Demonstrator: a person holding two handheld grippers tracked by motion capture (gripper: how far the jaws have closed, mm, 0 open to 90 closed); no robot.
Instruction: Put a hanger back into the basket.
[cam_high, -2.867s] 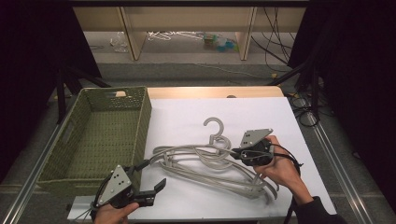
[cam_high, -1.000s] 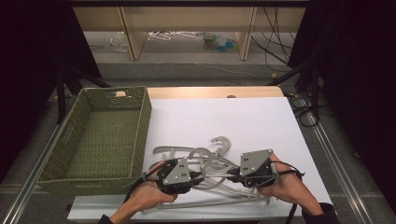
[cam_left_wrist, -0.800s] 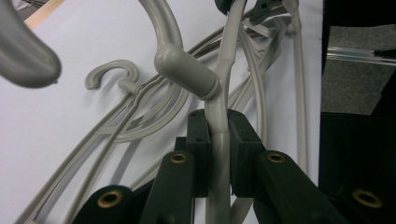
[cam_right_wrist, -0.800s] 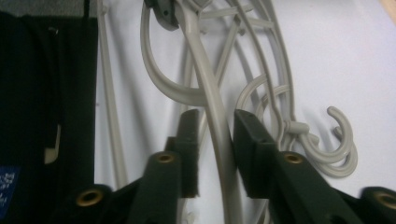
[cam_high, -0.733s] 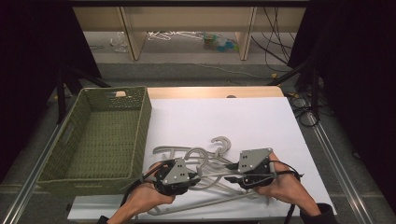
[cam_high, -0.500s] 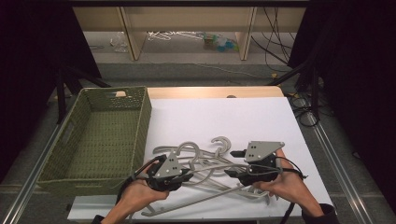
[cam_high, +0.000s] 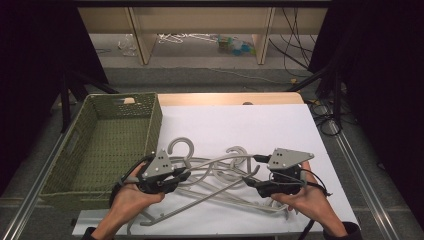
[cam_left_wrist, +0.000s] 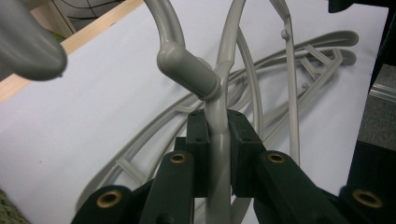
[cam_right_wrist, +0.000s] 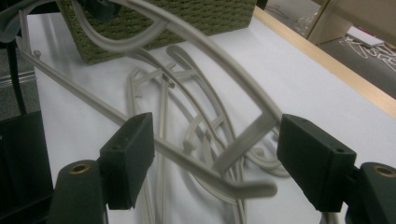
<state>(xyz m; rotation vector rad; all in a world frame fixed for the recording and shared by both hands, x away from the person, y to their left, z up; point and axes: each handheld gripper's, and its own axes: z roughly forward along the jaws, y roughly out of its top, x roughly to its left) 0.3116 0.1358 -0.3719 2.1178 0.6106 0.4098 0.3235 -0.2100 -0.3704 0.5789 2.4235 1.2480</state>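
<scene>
High view: your left gripper (cam_high: 182, 176) has the top grey hanger (cam_high: 215, 186) by its neck, raised off the pile of hangers (cam_high: 235, 172) on the white table (cam_high: 280, 125), with the green woven basket (cam_high: 107, 145) just to the left. Your right gripper (cam_high: 252, 181) sits at the hanger's far end.

Left gripper view: jaws clamped tight on the hanger's stem (cam_left_wrist: 218, 140), just below the hook.

Right gripper view: your jaws have just been opening; the hanger's corner (cam_right_wrist: 243, 154) hangs between the pads, untouched.
</scene>
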